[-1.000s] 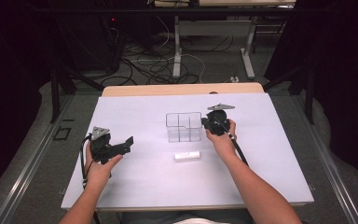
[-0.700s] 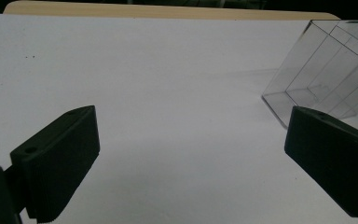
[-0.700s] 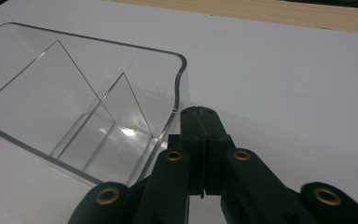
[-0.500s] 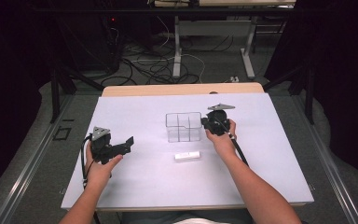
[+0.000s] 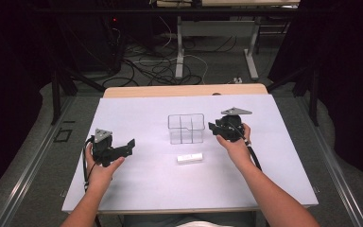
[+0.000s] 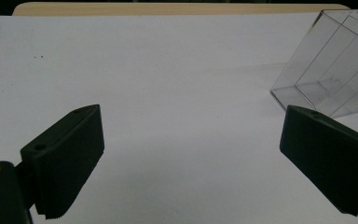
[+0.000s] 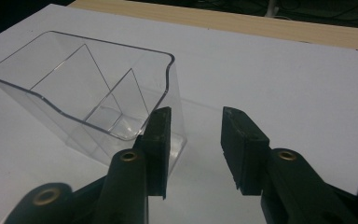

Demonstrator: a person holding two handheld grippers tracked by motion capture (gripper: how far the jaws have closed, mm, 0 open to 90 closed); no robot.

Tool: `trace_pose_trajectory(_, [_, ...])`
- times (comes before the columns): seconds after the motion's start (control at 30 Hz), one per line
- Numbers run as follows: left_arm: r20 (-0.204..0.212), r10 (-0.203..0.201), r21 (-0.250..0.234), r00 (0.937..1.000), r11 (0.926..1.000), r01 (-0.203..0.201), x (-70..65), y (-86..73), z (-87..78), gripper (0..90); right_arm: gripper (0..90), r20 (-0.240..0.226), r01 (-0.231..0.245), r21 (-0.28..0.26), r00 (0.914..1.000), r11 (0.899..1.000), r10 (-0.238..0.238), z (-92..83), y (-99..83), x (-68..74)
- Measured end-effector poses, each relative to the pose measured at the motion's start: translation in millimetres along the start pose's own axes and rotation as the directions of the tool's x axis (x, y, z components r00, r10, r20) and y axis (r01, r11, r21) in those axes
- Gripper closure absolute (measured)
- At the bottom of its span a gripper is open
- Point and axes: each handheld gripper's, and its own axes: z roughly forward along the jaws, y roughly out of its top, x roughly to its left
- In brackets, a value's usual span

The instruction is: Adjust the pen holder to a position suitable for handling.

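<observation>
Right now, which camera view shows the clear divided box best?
The right gripper view: the clear divided box is close, with its rim and inner dividers plain. The high view shows it small on the table; the left gripper view catches part of it.

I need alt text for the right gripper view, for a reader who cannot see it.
A clear plastic box with inner dividers stands empty on a white table. The right tongs sit just beside its near corner, jaws apart with nothing between them, having just been opening. A strip of wooden edge runs along the far side.
</observation>
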Motion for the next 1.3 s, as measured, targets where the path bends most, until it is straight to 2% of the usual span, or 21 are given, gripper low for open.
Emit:
trace_pose_trajectory(0.1, [0.011, 0.007, 0.008, 0.9999, 0.9999, -0.007, -0.7, -0.5, 1.3, 8.3, 57.1, -0.008, -0.003, 0.01, 1.0, 1.0, 0.003, -7.1, -2.0, -2.8])
trace_pose_trajectory(0.33, [-0.001, 0.038, 0.026, 0.9993, 0.9989, -0.038, -2.8, -1.5, 1.9, 9.9, 45.6, -0.036, 0.009, -0.001, 0.9993, 1.0, -0.009, -25.6, -7.2, -8.6])
trace_pose_trajectory(0.37, [-0.002, 0.044, 0.028, 0.999, 0.9986, -0.044, -2.8, -1.8, 1.9, 10.2, 42.1, -0.063, 0.021, -0.009, 0.9978, 1.0, -0.022, -28.6, -9.7, -11.3])
trace_pose_trajectory(0.4, [-0.004, 0.053, 0.029, 0.9986, 0.9982, -0.053, -2.7, -2.0, 2.0, 10.2, 42.1, -0.063, 0.021, -0.009, 0.9978, 1.0, -0.022, -28.6, -9.7, -11.3])
trace_pose_trajectory(0.5, [-0.007, 0.067, 0.036, 0.9977, 0.9971, -0.067, -2.6, -2.2, 2.0, 13.0, 37.5, -0.104, 0.043, -0.037, 0.9935, 0.998, -0.047, -32.0, -14.4, -13.3])
trace_pose_trajectory(0.53, [-0.013, 0.064, 0.025, 0.9979, 0.9977, -0.064, -3.3, -2.8, 3.0, 14.2, 37.0, -0.11, 0.055, -0.047, 0.9921, 0.997, -0.059, -33.8, -15.8, -14.1])
trace_pose_trajectory(0.6, [-0.008, 0.067, 0.032, 0.9977, 0.9973, -0.067, -3.5, -2.7, 3.2, 15.8, 33.7, -0.109, 0.068, -0.036, 0.9915, 0.997, -0.072, -39.3, -18.9, -14.4])
trace_pose_trajectory(0.73, [-0.014, 0.09, 0.041, 0.9958, 0.9951, -0.09, -5.2, -2.9, 3.7, 15.7, 33.1, -0.115, 0.077, -0.025, 0.9903, 0.997, -0.079, -45.3, -22.4, -14.8])
trace_pose_trajectory(0.87, [-0.026, 0.128, 0.059, 0.9915, 0.9903, -0.126, -7.2, -3.3, 5.3, 15.7, 27.0, -0.086, 0.101, -0.009, 0.9912, 0.995, -0.101, -53.1, -27.2, -17.1])
trace_pose_trajectory(0.93, [-0.025, 0.134, 0.071, 0.9906, 0.9887, -0.132, -7.9, -3.9, 6.6, 15.7, 22.5, -0.091, 0.108, 0.009, 0.99, 0.994, -0.107, -54.9, -29.6, -20.8])
trace_pose_trajectory(1.0, [-0.014, 0.143, 0.093, 0.9896, 0.9857, -0.141, -7.9, -4.3, 7.5, 15.8, 21.4, -0.079, 0.105, 0.016, 0.9915, 0.994, -0.103, -59.0, -32.8, -23.6])
trace_pose_trajectory(1.17, [-0.003, 0.16, 0.1, 0.9871, 0.9822, -0.159, -8.4, -3.8, 8.9, 15.8, 15.6, -0.057, 0.1, 0.024, 0.9934, 0.995, -0.099, -64.7, -41.4, -35.7])
trace_pose_trajectory(1.3, [0.013, 0.172, 0.095, 0.985, 0.9804, -0.173, -9.5, -2.5, 9.0, 15.8, 14.6, -0.013, 0.092, 0.019, 0.9957, 0.996, -0.092, -64.2, -50.1, -46.2])
